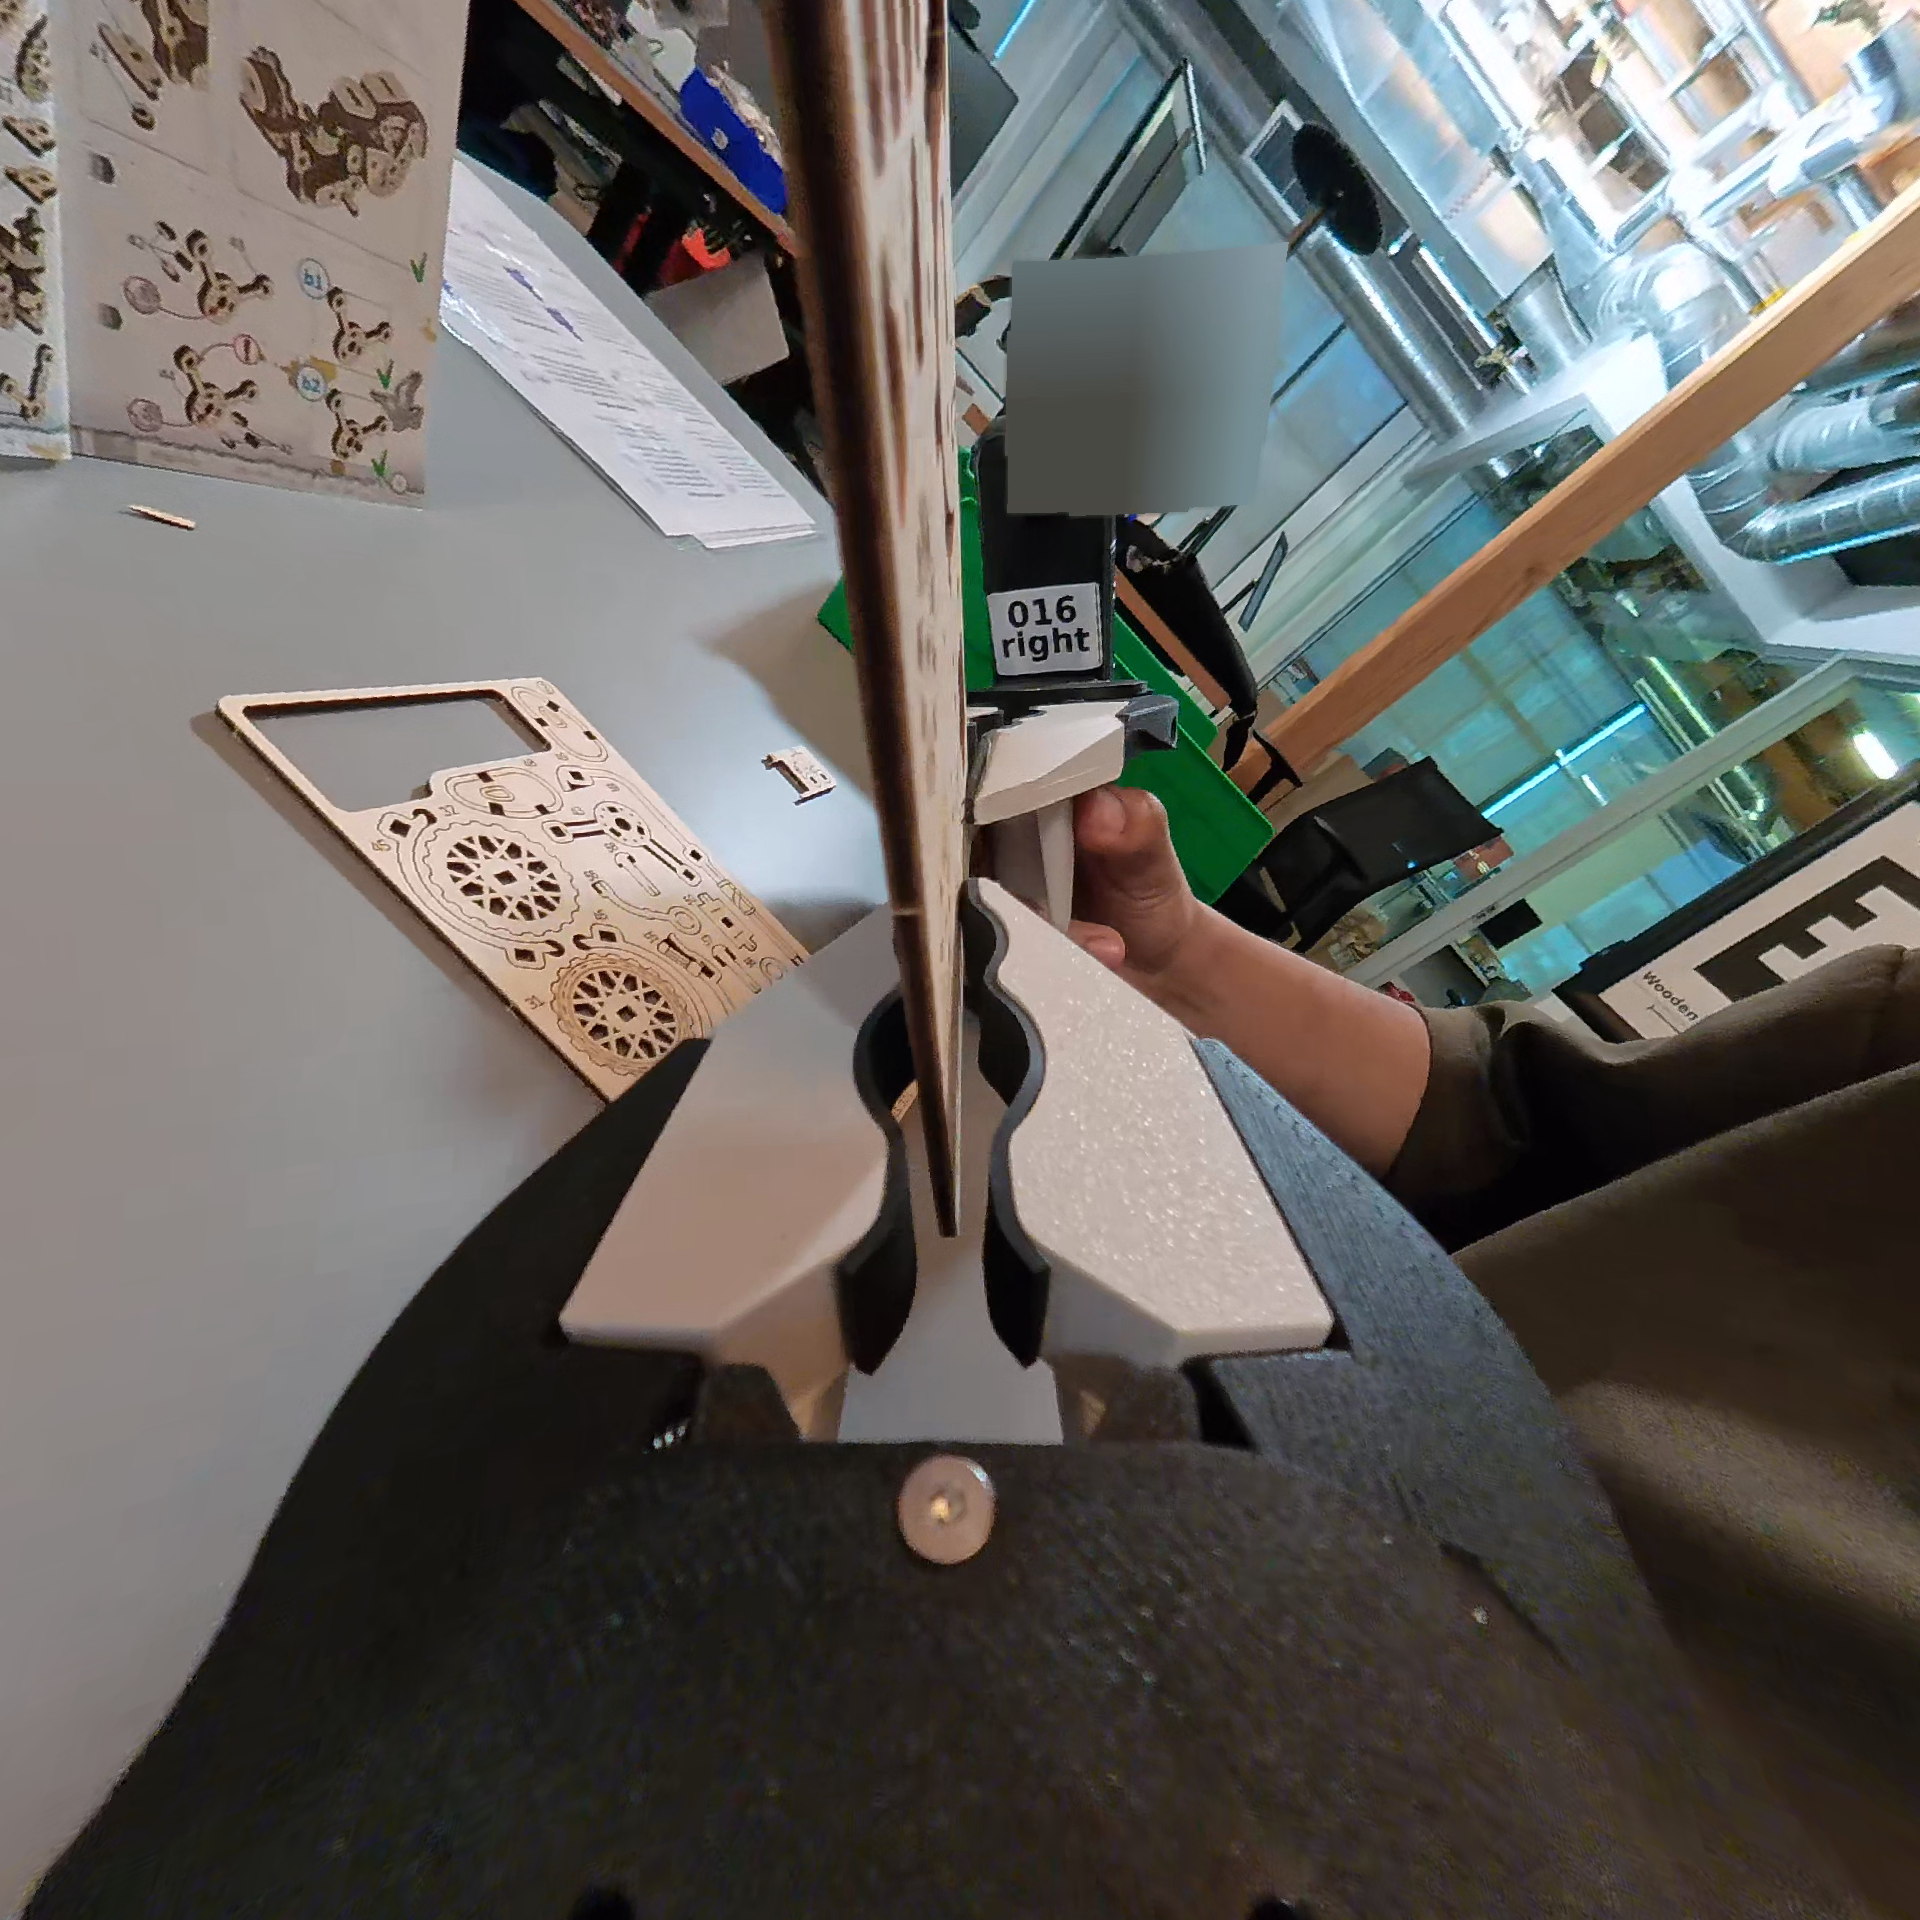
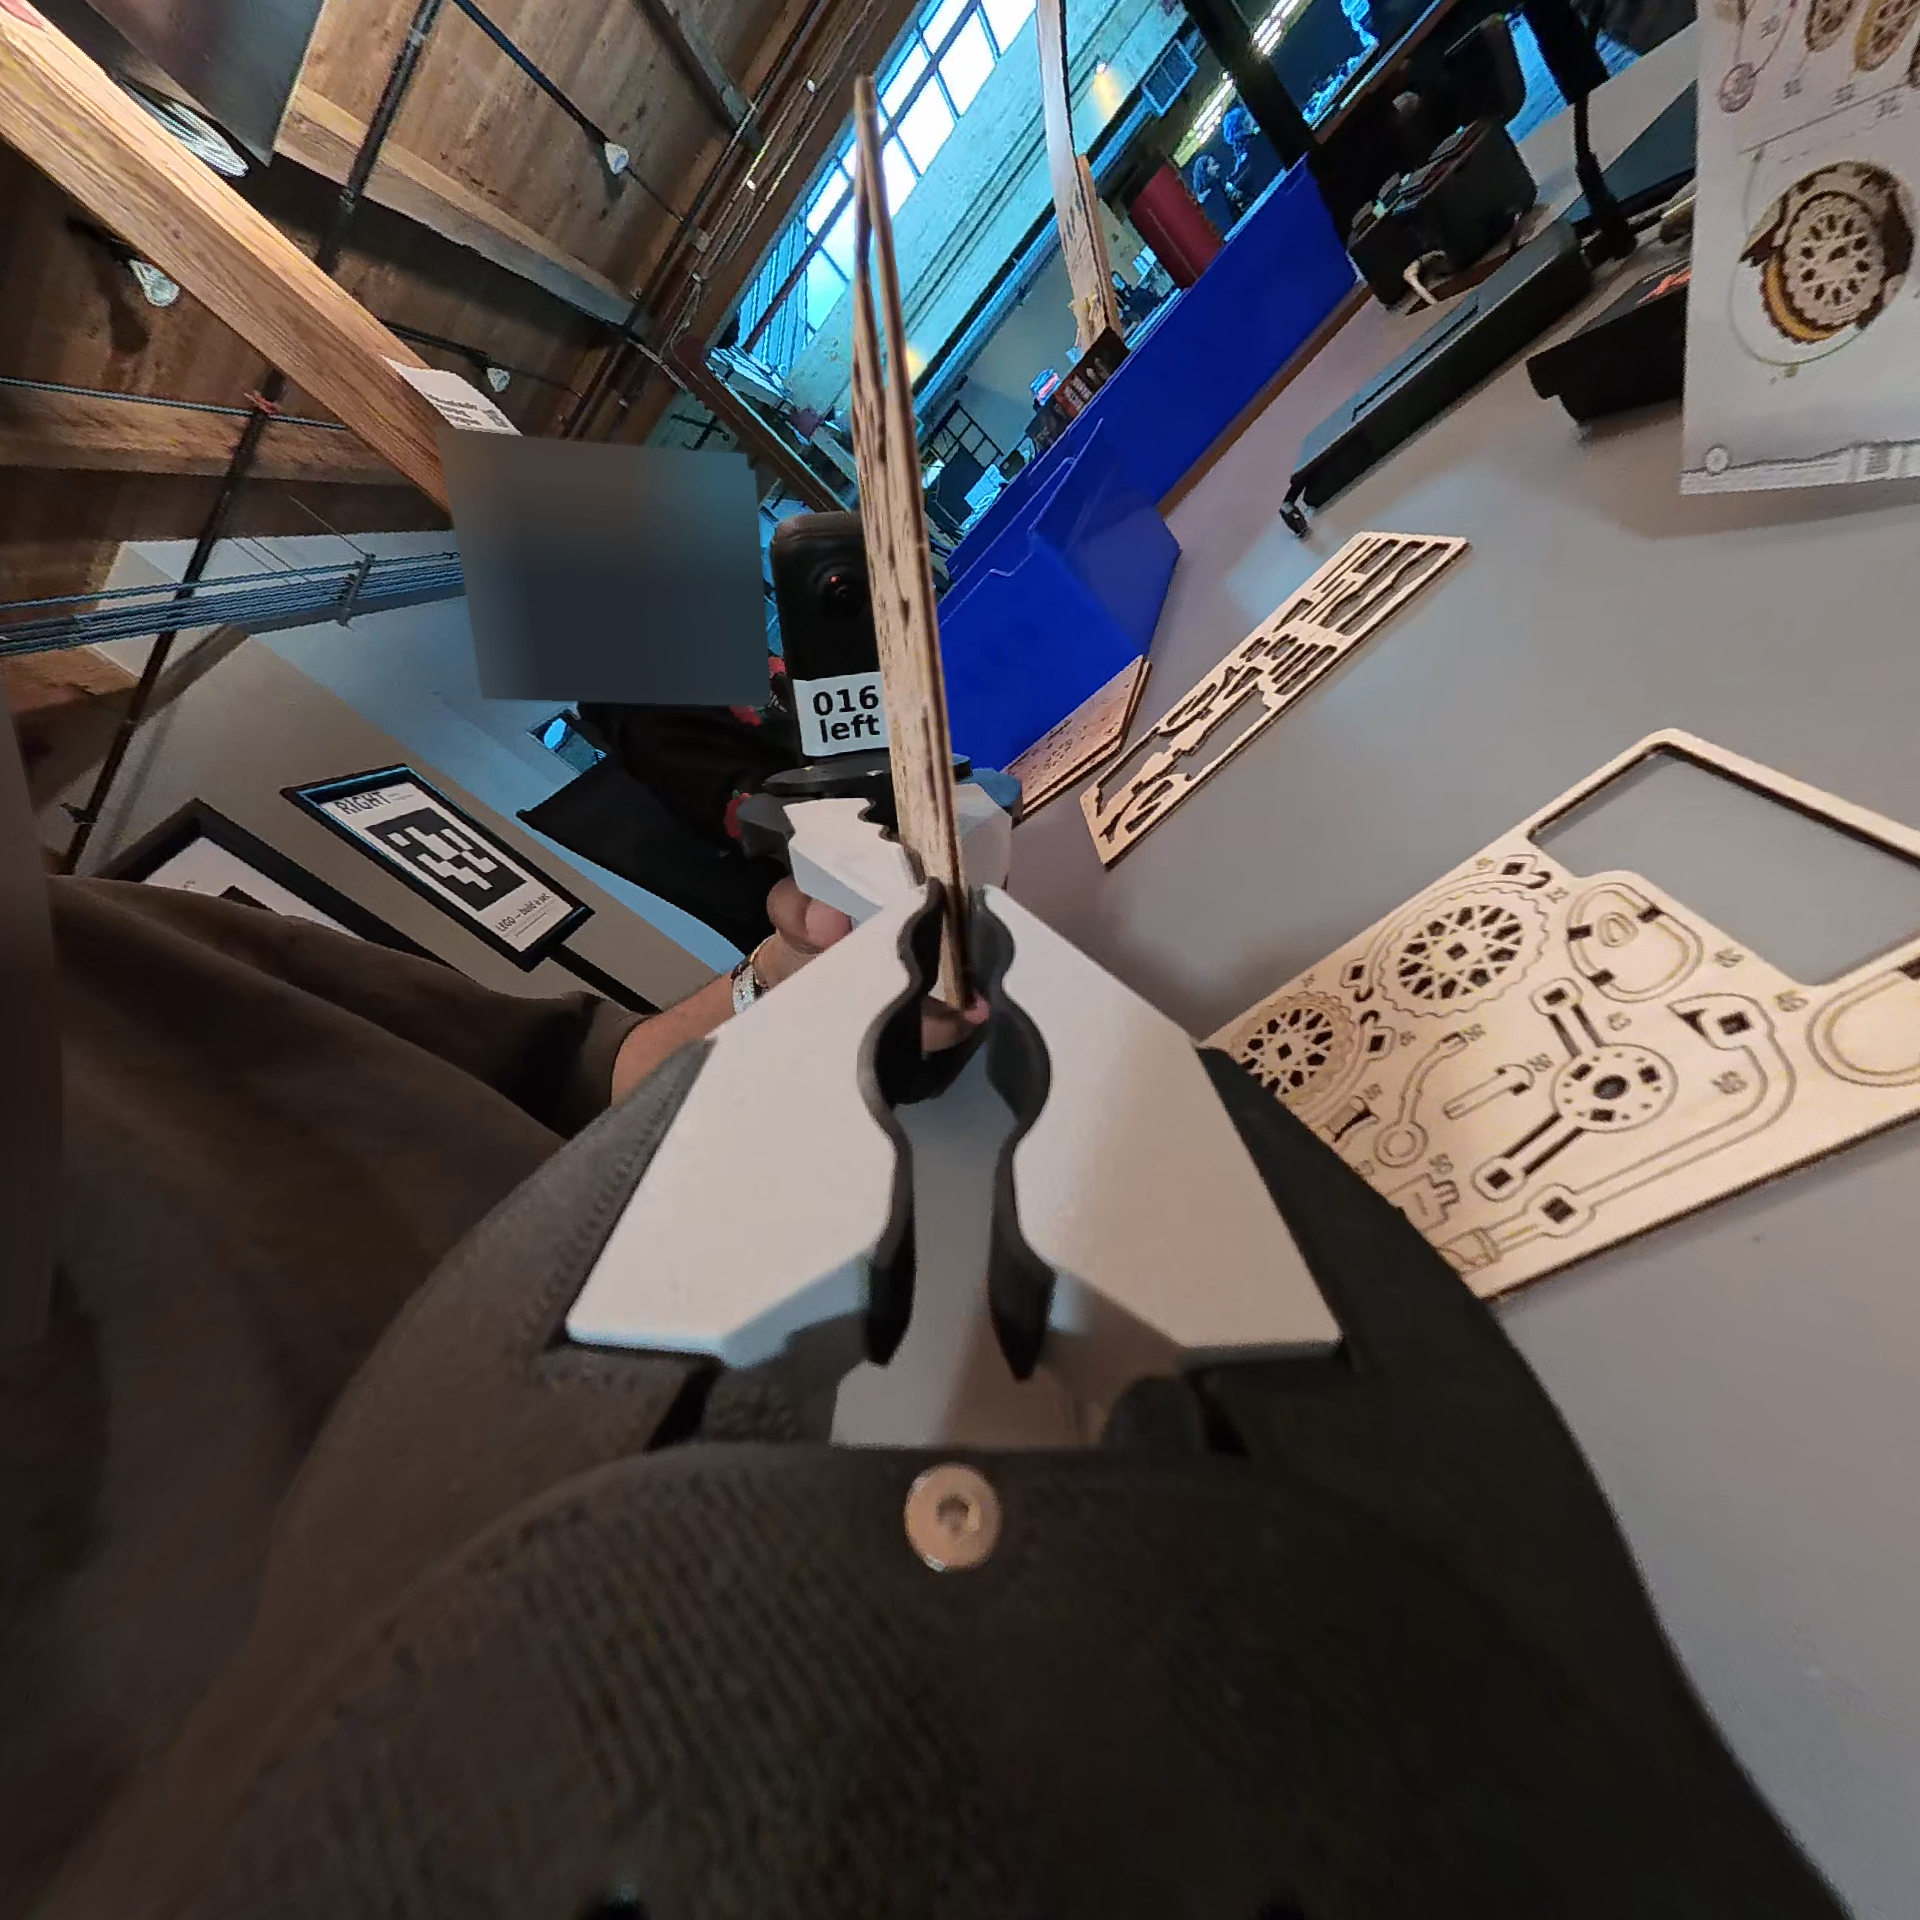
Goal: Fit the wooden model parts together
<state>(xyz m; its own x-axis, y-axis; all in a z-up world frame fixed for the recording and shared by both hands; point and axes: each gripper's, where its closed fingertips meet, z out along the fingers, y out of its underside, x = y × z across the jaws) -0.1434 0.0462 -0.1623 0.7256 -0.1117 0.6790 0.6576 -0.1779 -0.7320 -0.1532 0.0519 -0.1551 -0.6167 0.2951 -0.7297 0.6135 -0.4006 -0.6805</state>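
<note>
A thin laser-cut wooden parts sheet (image 1: 894,416) stands edge-on in the air above the grey table (image 1: 208,1039). My left gripper (image 1: 930,904) is shut on its lower edge. The right gripper (image 1: 997,779) faces it from the far side and clamps the same sheet a little higher. In the right wrist view the sheet (image 2: 894,582) rises upright from between the tips of my right gripper (image 2: 951,904), which is shut on it. The left gripper (image 2: 920,847) holds it just beyond. A hand shows behind each far gripper.
A wooden sheet with wheel cut-outs (image 1: 499,862) (image 2: 1558,1039) lies flat on the table. A punched-out sheet frame (image 2: 1278,686), a small loose part (image 1: 800,774), instruction sheets (image 1: 249,239) (image 2: 1808,239), a blue bin (image 2: 1091,582) and a green bin (image 1: 1195,810) surround it. Only a small space, under 4 cm, lies between the two pairs of fingers.
</note>
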